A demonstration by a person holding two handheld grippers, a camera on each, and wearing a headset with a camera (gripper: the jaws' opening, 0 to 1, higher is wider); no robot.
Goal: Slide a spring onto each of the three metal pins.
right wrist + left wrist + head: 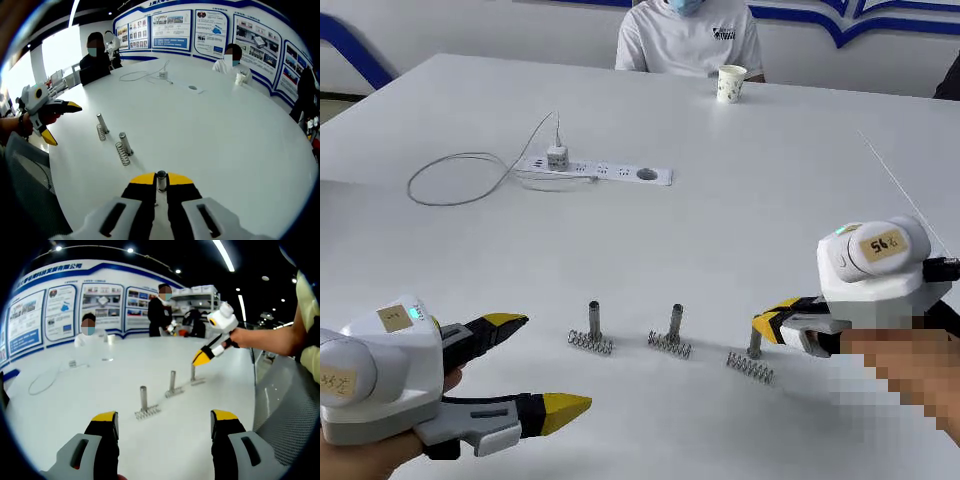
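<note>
Three short metal pins stand in a row on the white table (720,230): left pin (594,318), middle pin (675,322), right pin (755,344). A spring lies flat at each foot: left spring (590,343), middle spring (669,345), right spring (749,367). My right gripper (767,326) is shut on the right pin (161,180), whose top shows between the yellow tips. My left gripper (545,365) is open and holds nothing, a hand's width left of the left pin (143,397). Its own view looks along the row toward the right gripper (202,357).
A white power strip (595,172) with a charger and looped cable (455,178) lies mid-table behind the pins. A paper cup (730,83) stands at the far edge before a seated person (688,38). Another person stands further back in the room.
</note>
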